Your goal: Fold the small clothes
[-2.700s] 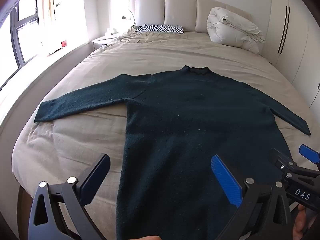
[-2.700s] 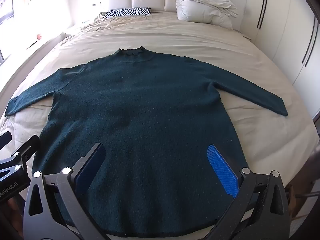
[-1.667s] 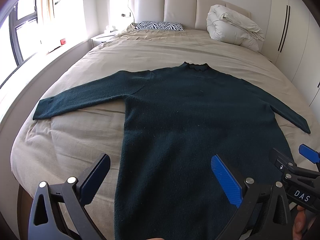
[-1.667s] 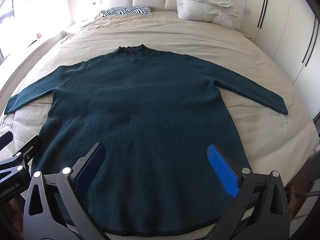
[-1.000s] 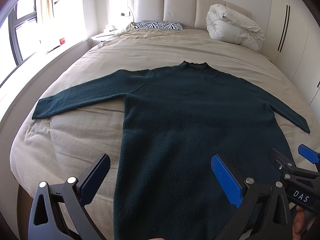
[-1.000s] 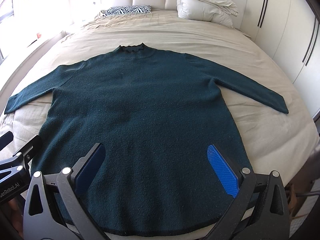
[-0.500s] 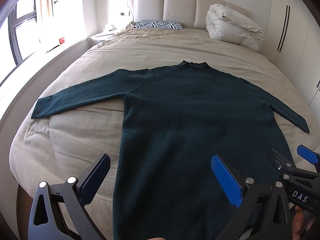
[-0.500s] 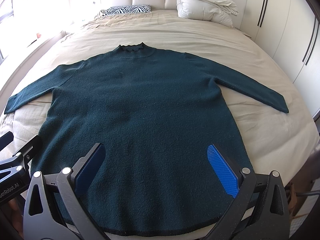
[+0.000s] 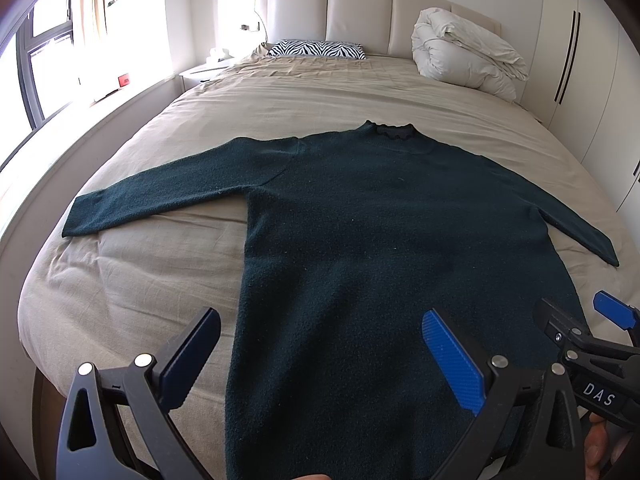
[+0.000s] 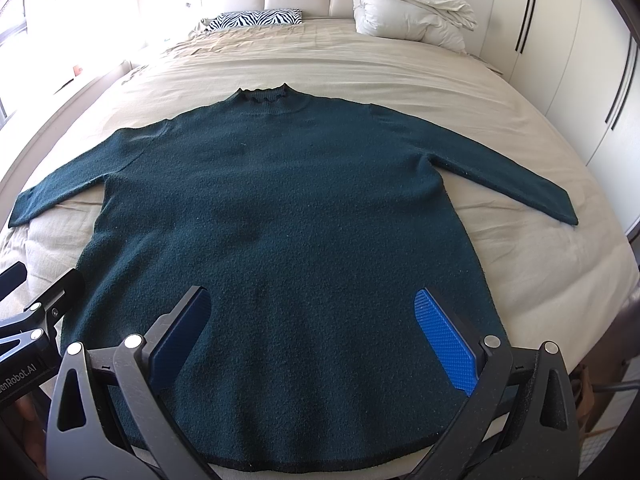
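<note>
A dark teal sweater [image 9: 380,224] [image 10: 280,208] lies flat and face up on the beige bed [image 9: 132,280], collar toward the headboard, both sleeves spread out to the sides. My left gripper [image 9: 320,344] hovers open above the sweater's lower left part, near its left side edge. Over the hem, around the lower middle, my right gripper [image 10: 312,320] hangs open with nothing between its fingers. The right gripper also shows at the right edge of the left wrist view [image 9: 580,340], and the left gripper shows at the left edge of the right wrist view [image 10: 44,304].
A rolled white duvet [image 9: 468,52] and a zebra-print pillow [image 9: 316,49] lie at the head of the bed. A window and ledge [image 9: 60,92] run along the left. White wardrobe doors [image 9: 580,60] stand on the right. Bare sheet surrounds the sweater.
Both views have pulled back and risen very slightly, so the sweater sits a touch lower in frame. The sweater has not moved, and both grippers stay open.
</note>
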`<state>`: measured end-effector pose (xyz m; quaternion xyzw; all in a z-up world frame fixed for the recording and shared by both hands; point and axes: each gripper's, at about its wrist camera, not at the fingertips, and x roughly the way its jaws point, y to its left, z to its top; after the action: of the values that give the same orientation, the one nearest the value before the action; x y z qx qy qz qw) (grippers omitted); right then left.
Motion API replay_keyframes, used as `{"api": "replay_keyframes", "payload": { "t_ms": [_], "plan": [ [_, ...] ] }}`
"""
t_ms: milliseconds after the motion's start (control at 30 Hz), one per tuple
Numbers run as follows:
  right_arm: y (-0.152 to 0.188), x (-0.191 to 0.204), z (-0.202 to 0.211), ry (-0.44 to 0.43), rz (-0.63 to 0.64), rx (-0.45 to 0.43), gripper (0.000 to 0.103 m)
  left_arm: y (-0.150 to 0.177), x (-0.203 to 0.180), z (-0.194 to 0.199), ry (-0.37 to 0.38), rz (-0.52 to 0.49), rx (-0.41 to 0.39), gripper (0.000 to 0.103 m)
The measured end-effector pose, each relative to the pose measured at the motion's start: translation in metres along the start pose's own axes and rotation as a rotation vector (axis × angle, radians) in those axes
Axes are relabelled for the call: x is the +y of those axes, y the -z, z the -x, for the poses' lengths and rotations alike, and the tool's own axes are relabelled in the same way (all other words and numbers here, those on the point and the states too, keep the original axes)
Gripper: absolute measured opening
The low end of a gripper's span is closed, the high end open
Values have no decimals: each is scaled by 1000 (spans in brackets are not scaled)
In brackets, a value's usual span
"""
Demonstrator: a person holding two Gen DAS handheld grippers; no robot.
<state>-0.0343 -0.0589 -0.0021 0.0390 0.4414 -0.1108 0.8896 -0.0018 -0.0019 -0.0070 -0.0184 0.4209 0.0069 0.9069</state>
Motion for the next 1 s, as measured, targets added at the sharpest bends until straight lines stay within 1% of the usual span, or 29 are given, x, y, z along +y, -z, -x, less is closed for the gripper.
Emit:
{"api": "replay_keyframes", "payload": {
  "t_ms": [167, 300, 567, 900, 1000],
  "plan": [
    [4, 2, -5, -1, 0, 1, 103, 1, 0, 0, 0, 0, 0, 103],
    [-1, 0, 0, -1, 0, 3, 103, 1, -1, 0, 0, 0, 1, 103],
    [1, 2, -3, -3, -1, 8, 103, 4, -5, 0, 2, 5, 7, 103],
    [-1, -9, -10, -13, -26, 24, 103, 3, -13, -5, 18, -5, 4, 103],
    [-2, -17, -14, -22, -44, 23, 103, -2, -15, -11, 29, -8, 14, 103]
  ]
}}
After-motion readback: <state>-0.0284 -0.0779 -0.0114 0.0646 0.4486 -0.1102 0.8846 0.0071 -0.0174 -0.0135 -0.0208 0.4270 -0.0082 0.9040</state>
